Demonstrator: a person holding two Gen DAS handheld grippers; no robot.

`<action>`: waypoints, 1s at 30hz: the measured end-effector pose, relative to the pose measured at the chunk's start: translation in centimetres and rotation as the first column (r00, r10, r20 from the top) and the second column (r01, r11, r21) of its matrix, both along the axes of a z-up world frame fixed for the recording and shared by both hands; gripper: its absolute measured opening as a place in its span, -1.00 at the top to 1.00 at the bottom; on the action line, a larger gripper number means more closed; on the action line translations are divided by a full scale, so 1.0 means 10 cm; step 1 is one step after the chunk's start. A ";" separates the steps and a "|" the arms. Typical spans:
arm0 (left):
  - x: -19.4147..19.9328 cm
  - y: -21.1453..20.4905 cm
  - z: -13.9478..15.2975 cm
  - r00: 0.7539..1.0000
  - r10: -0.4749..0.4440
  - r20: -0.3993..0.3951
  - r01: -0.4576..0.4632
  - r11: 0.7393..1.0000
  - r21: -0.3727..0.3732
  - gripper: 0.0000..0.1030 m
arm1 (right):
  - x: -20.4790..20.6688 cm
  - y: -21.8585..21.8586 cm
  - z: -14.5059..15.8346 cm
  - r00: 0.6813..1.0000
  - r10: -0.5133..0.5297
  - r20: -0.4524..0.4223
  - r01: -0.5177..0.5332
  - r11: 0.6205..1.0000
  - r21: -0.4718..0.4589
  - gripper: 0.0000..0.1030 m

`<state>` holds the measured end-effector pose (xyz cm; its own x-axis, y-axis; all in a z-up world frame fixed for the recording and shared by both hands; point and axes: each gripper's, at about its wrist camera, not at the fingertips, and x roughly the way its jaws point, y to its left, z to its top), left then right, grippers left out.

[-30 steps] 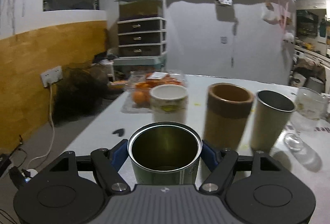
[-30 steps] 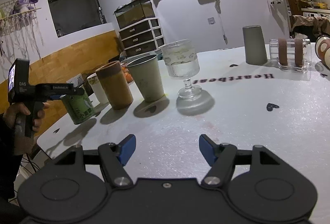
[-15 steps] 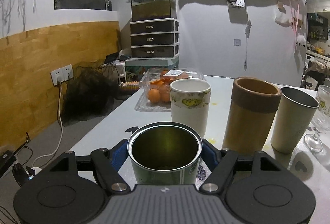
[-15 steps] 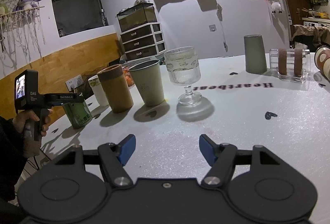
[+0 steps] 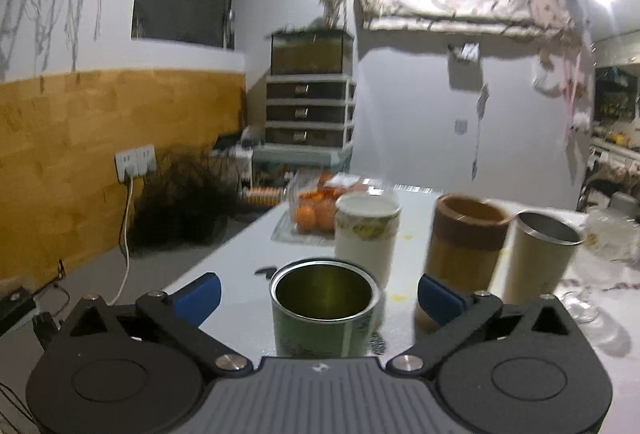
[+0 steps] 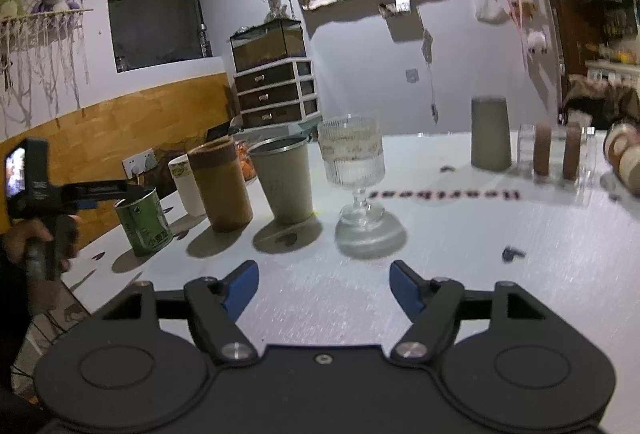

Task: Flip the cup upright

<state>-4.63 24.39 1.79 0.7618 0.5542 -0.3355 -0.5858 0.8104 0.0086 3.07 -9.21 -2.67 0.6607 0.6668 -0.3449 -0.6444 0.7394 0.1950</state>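
A green metal cup [image 5: 325,308] stands upright on the white table, mouth up, between the spread blue fingers of my left gripper [image 5: 320,294], which is open and clear of it. The same cup shows in the right wrist view [image 6: 144,222] at the table's left end with the left gripper [image 6: 100,194] around it. My right gripper [image 6: 324,288] is open and empty above the table's near part. A grey cup [image 6: 490,132] stands upside down at the far side.
A row of upright cups stands beside the green one: a white mug [image 5: 367,234], a brown tumbler [image 5: 464,250], a steel-rimmed beige cup [image 5: 538,258], then a ribbed glass goblet [image 6: 354,186]. A box of oranges [image 5: 320,210] is behind. A clear rack [image 6: 556,154] is far right.
My left gripper has opened and let go of the green cup, which now stands on the table. The left gripper has pulled back a little. The right gripper has shifted slightly.
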 end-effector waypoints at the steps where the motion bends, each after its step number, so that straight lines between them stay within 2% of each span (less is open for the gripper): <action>1: -0.06 -0.07 0.02 1.000 -0.010 0.011 0.010 1.000 0.011 -1.00 | 0.00 0.01 0.02 1.000 -0.001 0.011 0.001 1.000 0.000 -0.50; 4: -0.21 -0.28 0.04 0.999 -0.036 0.029 0.035 0.999 0.031 -1.00 | 0.01 0.01 0.06 0.999 -0.006 0.033 0.005 1.000 0.003 -0.64; 8: -0.35 -0.54 0.06 0.996 -0.075 0.040 0.073 0.996 0.042 -1.00 | 0.03 0.03 0.09 0.998 -0.012 0.060 0.012 1.000 -0.007 -0.67; 12: -0.41 -0.79 0.04 0.994 -0.102 0.029 0.100 0.993 0.064 -1.00 | 0.01 0.05 0.10 0.997 -0.021 0.079 0.022 1.000 -0.012 -0.90; 15: -0.43 -0.93 0.00 0.993 -0.114 0.009 0.113 0.992 0.064 -1.00 | -0.01 0.05 0.10 0.996 -0.024 0.091 0.025 1.000 -0.016 -1.00; 25: -0.55 -1.19 -0.13 0.991 -0.133 -0.014 0.133 0.990 0.036 -1.00 | -0.03 0.14 0.06 0.991 0.024 0.130 -0.020 0.999 -0.034 -1.00; 30: -0.60 -1.29 -0.14 0.989 -0.145 -0.013 0.145 0.988 0.055 -1.00 | -0.01 0.18 0.04 0.992 0.033 0.123 -0.029 0.999 -0.040 -1.00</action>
